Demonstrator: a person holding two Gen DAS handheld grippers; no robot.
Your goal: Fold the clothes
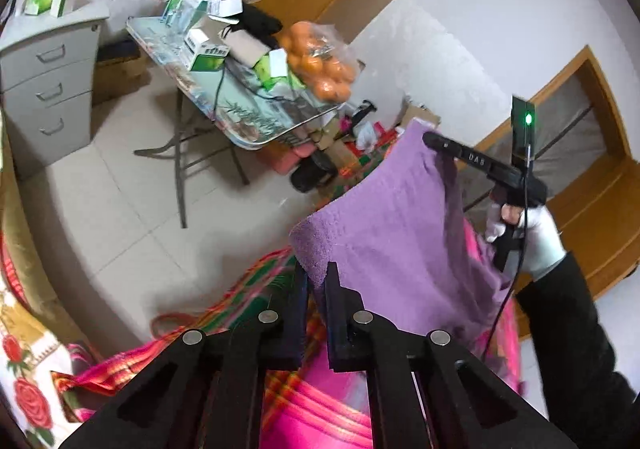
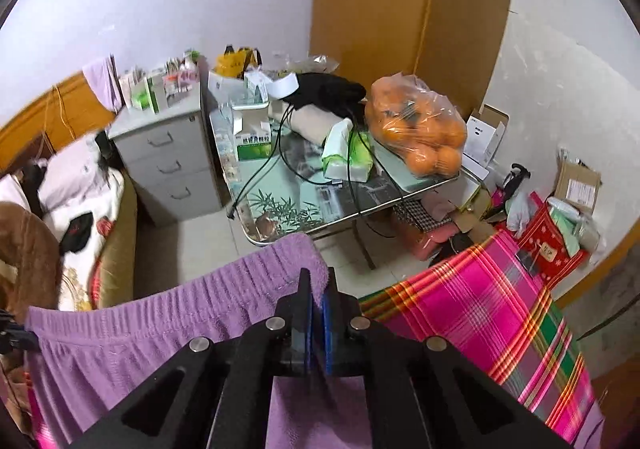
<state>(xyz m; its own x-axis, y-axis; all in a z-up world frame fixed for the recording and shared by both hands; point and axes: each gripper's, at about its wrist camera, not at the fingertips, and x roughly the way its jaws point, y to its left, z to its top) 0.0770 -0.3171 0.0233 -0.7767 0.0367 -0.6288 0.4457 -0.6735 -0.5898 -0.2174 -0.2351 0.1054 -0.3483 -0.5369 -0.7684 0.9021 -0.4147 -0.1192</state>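
A purple fleece garment (image 1: 396, 225) with an elastic waistband hangs in the air, stretched between both grippers above a pink plaid cloth (image 1: 316, 409). My left gripper (image 1: 318, 281) is shut on one corner of its waistband. My right gripper (image 2: 318, 285) is shut on the other corner, and the purple garment (image 2: 168, 333) runs off to the left from it. In the left wrist view the right gripper (image 1: 434, 139) shows at the garment's far top corner, held by a white-gloved hand (image 1: 532, 233) with a black sleeve.
A folding table (image 2: 320, 205) piled with boxes, cables and a bag of oranges (image 2: 420, 129) stands ahead on the tiled floor. A grey drawer cabinet (image 2: 172, 165) is beside it. Pink plaid cloth (image 2: 488, 301) covers the surface below. Boxes and clutter (image 2: 556, 233) lie at the right.
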